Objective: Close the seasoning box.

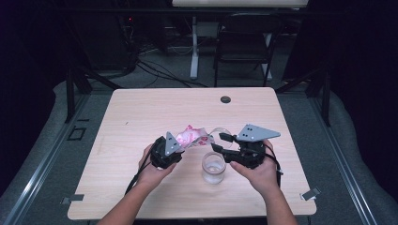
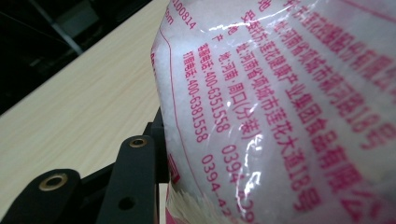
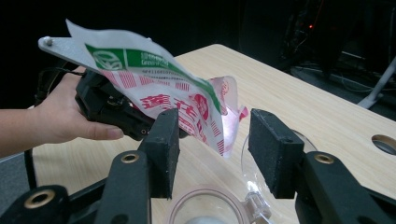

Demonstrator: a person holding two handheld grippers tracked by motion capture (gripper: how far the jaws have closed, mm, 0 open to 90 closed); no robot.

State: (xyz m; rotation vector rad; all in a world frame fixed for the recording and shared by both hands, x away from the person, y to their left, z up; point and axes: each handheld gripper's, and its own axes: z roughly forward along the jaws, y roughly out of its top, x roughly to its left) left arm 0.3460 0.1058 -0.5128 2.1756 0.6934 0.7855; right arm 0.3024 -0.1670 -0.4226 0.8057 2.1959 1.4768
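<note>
While the left hand-held gripper [image 1: 180, 149] clamps the pink-printed bag [image 1: 193, 136] tilted over the glass jar [image 1: 214, 167] near the desk's front edge — presumably for pouring — the right hand-held gripper [image 3: 215, 149] hangs unclenched, holding nothing.

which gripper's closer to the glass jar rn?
Right. The right gripper hangs just above the jar, jaws open. The left gripper sits off to the jar's left, clamped on the bag.

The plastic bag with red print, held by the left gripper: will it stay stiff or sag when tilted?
The bag probably sags: its film wrinkles and folds. The white grains inside likely shift. The glossy film may slip in the left gripper.
</note>
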